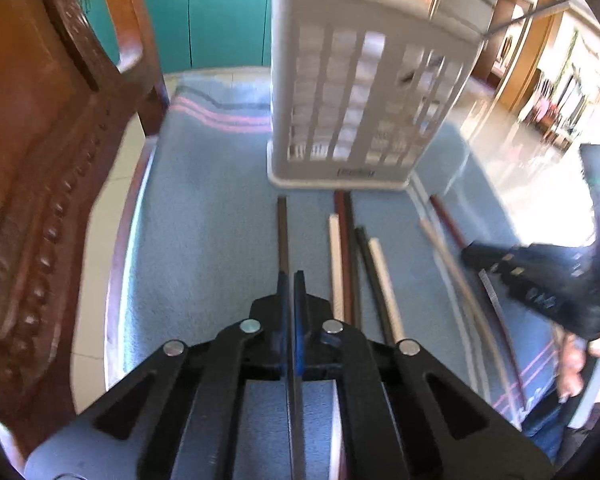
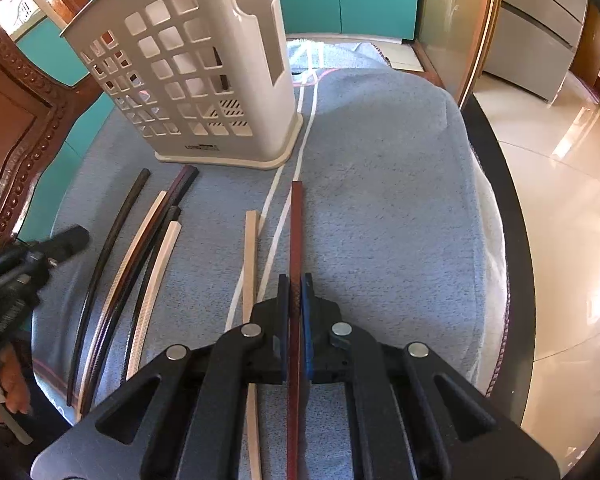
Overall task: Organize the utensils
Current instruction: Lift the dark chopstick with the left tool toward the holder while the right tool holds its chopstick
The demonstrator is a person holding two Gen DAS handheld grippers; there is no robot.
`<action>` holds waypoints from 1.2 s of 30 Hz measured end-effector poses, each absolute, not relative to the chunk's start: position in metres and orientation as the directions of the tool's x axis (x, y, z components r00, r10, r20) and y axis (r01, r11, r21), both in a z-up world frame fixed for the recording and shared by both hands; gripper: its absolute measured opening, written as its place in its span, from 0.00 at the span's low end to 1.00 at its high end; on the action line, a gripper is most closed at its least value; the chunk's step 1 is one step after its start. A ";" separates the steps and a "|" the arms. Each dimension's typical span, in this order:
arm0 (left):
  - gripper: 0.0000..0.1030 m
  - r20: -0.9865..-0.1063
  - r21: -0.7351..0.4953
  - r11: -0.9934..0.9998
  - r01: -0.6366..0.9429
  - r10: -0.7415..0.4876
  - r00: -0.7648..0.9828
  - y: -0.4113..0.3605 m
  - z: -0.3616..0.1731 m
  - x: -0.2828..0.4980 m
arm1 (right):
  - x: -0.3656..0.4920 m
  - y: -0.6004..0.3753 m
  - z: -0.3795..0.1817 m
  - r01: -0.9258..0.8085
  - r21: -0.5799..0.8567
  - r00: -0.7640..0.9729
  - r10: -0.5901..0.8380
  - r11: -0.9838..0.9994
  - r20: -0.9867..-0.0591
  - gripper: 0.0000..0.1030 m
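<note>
In the left wrist view my left gripper (image 1: pixel 291 280) is shut on a dark brown chopstick (image 1: pixel 283 232) that runs straight between its blue pads toward the white slotted utensil holder (image 1: pixel 360 100). In the right wrist view my right gripper (image 2: pixel 295 280) is shut on a red-brown chopstick (image 2: pixel 296 228), which points past the holder (image 2: pixel 196 72). A beige chopstick (image 2: pixel 251 256) lies just left of it on the towel. Several more chopsticks, white, dark and reddish (image 1: pixel 342 248), lie side by side between the two grippers. Each gripper shows at the edge of the other's view.
A blue towel (image 2: pixel 380 200) covers the table, whose dark rim (image 2: pixel 512 240) curves along the right. A carved wooden chair (image 1: pixel 40 160) stands close on the left. Teal cabinets (image 1: pixel 220 12) are behind, and glossy tiled floor (image 2: pixel 560 200) lies beyond the rim.
</note>
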State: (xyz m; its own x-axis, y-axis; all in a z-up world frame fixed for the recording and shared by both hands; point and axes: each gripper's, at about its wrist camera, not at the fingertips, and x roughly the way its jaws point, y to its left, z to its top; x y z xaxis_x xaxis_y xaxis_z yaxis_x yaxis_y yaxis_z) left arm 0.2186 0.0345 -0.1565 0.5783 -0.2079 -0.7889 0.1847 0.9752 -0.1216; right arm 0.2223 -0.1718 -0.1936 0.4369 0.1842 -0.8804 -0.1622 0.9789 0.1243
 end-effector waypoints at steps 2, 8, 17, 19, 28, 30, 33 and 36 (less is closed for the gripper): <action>0.03 -0.768 -0.142 0.974 0.177 -0.221 0.602 0.039 -0.147 0.216 | 0.221 -0.171 -0.196 -0.160 0.122 0.437 0.181 0.980 -0.881 0.06; 0.16 -0.815 -0.135 0.982 0.131 -0.185 0.549 0.044 -0.162 0.222 | 0.221 -0.172 -0.198 -0.155 0.111 0.441 0.169 0.982 -0.881 0.08; 0.33 -0.851 -0.092 0.985 0.147 -0.155 0.503 0.029 -0.179 0.233 | 0.223 -0.169 -0.189 -0.168 0.111 0.464 0.177 0.980 -0.868 0.20; 0.33 -0.852 -0.068 0.987 0.147 -0.134 0.505 0.025 -0.186 0.242 | 0.225 -0.166 -0.193 -0.165 0.087 0.462 0.155 0.983 -0.873 0.22; 0.14 -0.846 -0.020 0.987 0.159 -0.102 0.524 0.003 -0.186 0.261 | 0.225 -0.148 -0.197 -0.199 0.023 0.489 0.120 0.980 -0.864 0.06; 0.07 -0.844 -0.019 0.986 0.167 -0.105 0.526 -0.001 -0.186 0.261 | 0.224 -0.148 -0.197 -0.203 0.038 0.493 0.135 0.979 -0.859 0.06; 0.07 -0.833 -0.051 0.986 0.161 -0.131 0.538 0.002 -0.183 0.258 | 0.216 -0.154 -0.184 -0.214 0.060 0.526 0.167 0.975 -0.834 0.06; 0.07 -0.801 -0.073 0.985 0.157 -0.152 0.579 0.009 -0.165 0.243 | 0.194 -0.165 -0.146 -0.230 0.090 0.600 0.214 0.969 -0.771 0.06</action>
